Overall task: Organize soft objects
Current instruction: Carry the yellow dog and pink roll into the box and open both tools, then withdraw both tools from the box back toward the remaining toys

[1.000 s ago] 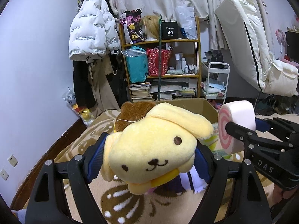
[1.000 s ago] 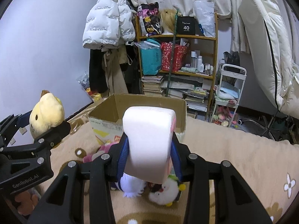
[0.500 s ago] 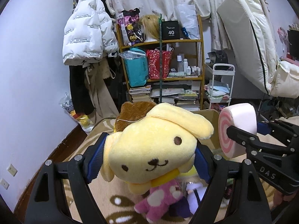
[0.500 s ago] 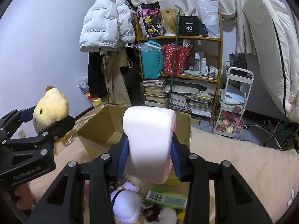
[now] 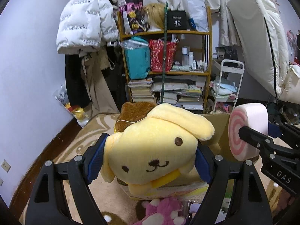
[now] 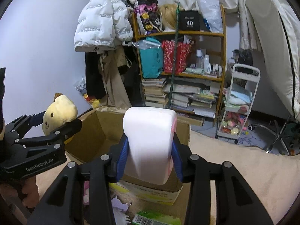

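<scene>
My left gripper (image 5: pixel 149 161) is shut on a yellow dog plush with a brown beret (image 5: pixel 151 148); it also shows at the left of the right wrist view (image 6: pixel 59 112). My right gripper (image 6: pixel 149 153) is shut on a white roll-shaped cushion (image 6: pixel 150 142) with a pink spiral end, seen at the right of the left wrist view (image 5: pixel 247 131). Both are held just above and in front of an open cardboard box (image 6: pixel 93 127) on the beige carpet.
A pink plush (image 5: pixel 161 211) and other small toys lie on the carpet below the grippers, with a green packet (image 6: pixel 157 218). A cluttered wooden shelf (image 6: pixel 180 65), hanging coats (image 6: pixel 101 37), a white trolley (image 6: pixel 238 103) and a leaning mattress (image 5: pixel 258 37) stand behind.
Both grippers have moved forward and up toward the box with their toys still held. The box now lies directly under them, and the floor toys have slid to the bottom of view.
</scene>
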Demonstrator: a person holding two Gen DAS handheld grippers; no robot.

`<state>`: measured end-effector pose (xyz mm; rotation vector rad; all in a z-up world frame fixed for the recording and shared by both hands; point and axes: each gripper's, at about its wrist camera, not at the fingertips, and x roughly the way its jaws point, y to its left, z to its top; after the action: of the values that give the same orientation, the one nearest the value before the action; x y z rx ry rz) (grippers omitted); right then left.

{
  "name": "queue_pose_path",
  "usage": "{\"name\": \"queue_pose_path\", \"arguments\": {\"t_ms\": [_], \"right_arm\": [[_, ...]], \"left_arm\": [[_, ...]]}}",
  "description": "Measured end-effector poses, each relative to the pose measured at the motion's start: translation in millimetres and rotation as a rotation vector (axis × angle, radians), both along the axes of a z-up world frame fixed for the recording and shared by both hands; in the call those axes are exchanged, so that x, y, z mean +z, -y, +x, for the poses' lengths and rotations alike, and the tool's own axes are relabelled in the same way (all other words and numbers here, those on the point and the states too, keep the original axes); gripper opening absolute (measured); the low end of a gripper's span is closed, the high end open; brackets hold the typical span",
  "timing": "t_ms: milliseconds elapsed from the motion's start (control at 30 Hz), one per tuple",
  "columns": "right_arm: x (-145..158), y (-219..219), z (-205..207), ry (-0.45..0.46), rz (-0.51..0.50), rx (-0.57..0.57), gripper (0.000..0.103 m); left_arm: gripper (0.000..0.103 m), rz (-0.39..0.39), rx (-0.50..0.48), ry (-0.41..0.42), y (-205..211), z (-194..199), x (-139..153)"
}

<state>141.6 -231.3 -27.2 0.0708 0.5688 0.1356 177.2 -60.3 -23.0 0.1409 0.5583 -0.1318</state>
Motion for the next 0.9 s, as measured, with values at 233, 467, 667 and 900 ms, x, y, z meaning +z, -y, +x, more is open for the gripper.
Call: {"name": "queue_pose_path", "arguments": {"t_ms": [233,467,667,900], "right_arm": [[-14,4,8,-0.020,0.001,0.012,0.049],[-20,12,10,-0.052,0.042,0.016,0.072],[-11,17,5,-0.032,0.048,-0.008,0.086],[-12,14,-7,-0.060,0.034,-0.011,0.092]], "left_arm": [[0.084,0.018,-0.027,-0.049,10,16,-9],[0.094,0.022,-0.016,-0.121,10,18,-17],[0.100,0.032,0.014,-0.101,0,13,-14],[0.100,0.035,0.035,-0.127,-15,3,-9]]}}
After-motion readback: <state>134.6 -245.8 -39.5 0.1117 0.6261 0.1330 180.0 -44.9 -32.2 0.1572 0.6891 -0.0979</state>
